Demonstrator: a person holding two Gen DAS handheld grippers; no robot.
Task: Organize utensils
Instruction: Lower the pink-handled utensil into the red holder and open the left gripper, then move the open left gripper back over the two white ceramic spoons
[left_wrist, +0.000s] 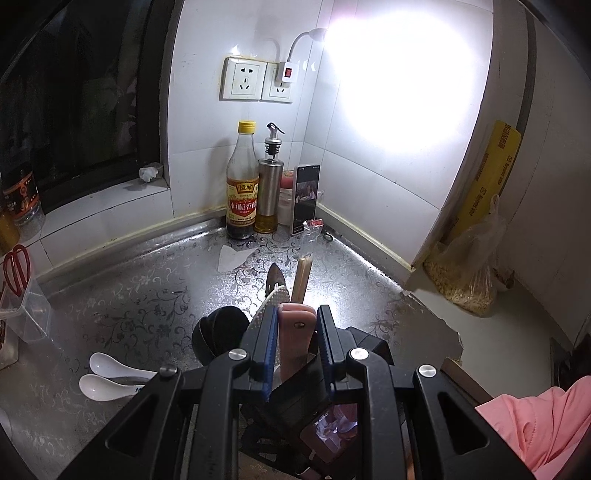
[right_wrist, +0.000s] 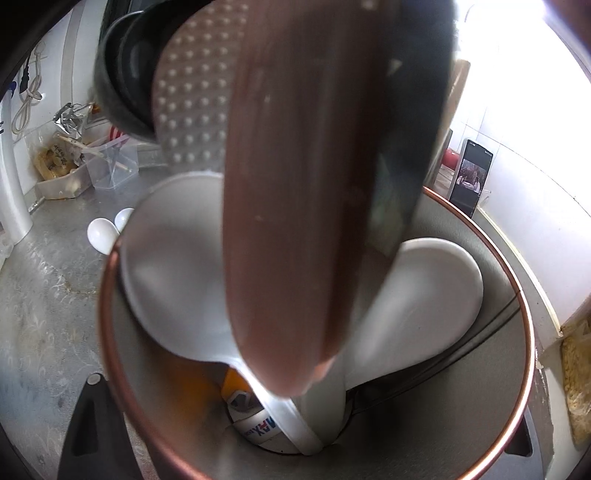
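Two white spoons (left_wrist: 110, 376) lie on the counter (left_wrist: 147, 295). Left gripper (left_wrist: 297, 332) clamps a pink handle (left_wrist: 297, 332); right gripper's fingers are hidden, grip unclear, behind a utensil cup (right_wrist: 517, 350) holding white spatulas (right_wrist: 436, 288).

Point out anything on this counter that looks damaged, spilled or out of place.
The patterned counter covering is torn: a flap has peeled back near the vinegar bottle, and its right edge is ragged. Two white spoons lie loose on the counter, outside the utensil holder. No spill shows.
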